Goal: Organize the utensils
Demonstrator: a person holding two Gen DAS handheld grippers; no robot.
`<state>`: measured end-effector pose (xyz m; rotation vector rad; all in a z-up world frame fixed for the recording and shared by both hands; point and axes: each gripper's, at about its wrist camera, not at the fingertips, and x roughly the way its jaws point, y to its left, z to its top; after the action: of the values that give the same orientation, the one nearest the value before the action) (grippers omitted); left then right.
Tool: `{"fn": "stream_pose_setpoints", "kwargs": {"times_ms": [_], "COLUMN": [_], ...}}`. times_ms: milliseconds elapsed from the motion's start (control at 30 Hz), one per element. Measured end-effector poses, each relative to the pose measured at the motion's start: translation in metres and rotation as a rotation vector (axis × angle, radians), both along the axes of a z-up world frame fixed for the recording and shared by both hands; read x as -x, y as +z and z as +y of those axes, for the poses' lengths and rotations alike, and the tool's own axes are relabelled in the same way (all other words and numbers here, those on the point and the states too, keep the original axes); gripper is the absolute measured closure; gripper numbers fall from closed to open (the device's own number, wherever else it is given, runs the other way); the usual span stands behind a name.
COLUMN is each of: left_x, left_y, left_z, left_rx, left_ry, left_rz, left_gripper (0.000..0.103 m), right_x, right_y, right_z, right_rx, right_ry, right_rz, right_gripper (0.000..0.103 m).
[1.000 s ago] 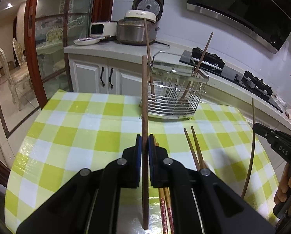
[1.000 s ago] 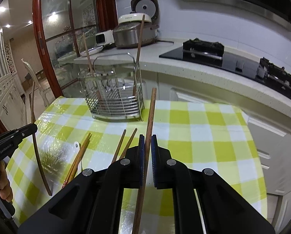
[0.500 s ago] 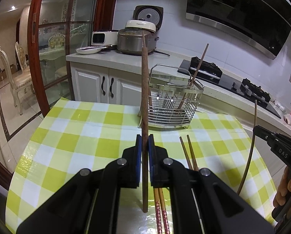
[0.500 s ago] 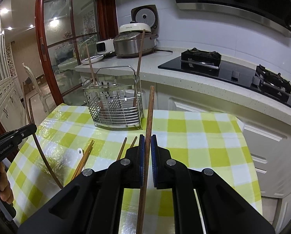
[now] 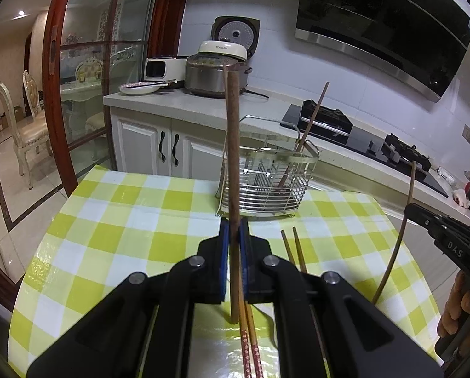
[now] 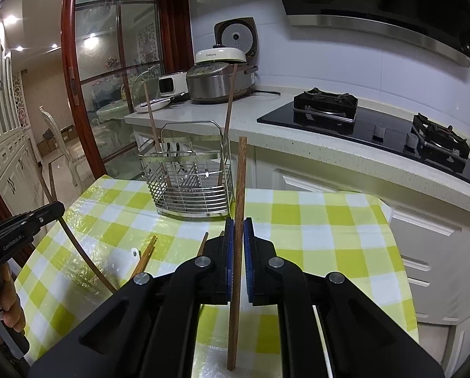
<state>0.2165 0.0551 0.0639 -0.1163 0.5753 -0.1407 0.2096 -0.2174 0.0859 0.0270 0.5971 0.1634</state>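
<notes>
Holding one dark wooden chopstick apiece, both claws are clamped tight and raised above the checked tabletop (image 5: 115, 220): the left claw (image 5: 234, 236) pinches its chopstick (image 5: 232, 157) upright between the blue pads, and the right claw (image 6: 237, 236) grips the other chopstick (image 6: 238, 189) the same way, nearly vertical with its lower end hanging free below the pads. Ahead of both stands the wire utensil basket (image 5: 266, 186), near the far edge of the tabletop, and two chopsticks (image 6: 153, 132) already lean inside it, one toward each side. So the job looks partly done. Left to sort, besides the two sticks in hand, are a light brown pair (image 5: 293, 249) lying just in front of the basket and a red-patterned pair (image 5: 249, 340) lying under the left claw; a small white item (image 6: 134, 253) beside them is too indistinct to name. Neither held stick is over the basket yet, so carrying them forward and dropping them in seems the step at hand.
</notes>
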Motion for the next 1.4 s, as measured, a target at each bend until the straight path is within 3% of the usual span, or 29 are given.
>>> {"fn": "stream_pose_setpoints", "kwargs": {"times_ms": [600,1100,1400], "left_x": [-0.024,-0.069,-0.097], "left_y": [0.043,0.104,0.129], "left_z": [-0.015,-0.02,-0.023], "left_rx": [0.0,0.008,0.009], "left_ry": [-0.058,-0.08,-0.085], "left_rz": [-0.082,-0.192,-0.219], "left_gripper": [0.096,0.096,0.096], "right_x": [-0.031,-0.056,-0.092], "right_y": [0.051,0.121,0.165], "right_z": [0.01,0.029,0.043], "right_rx": [-0.016,-0.007,0.009], "right_ry": [0.05,0.126,0.137], "right_rz": [-0.059,-0.136,-0.195], "right_gripper": [0.095,0.095,0.095]}}
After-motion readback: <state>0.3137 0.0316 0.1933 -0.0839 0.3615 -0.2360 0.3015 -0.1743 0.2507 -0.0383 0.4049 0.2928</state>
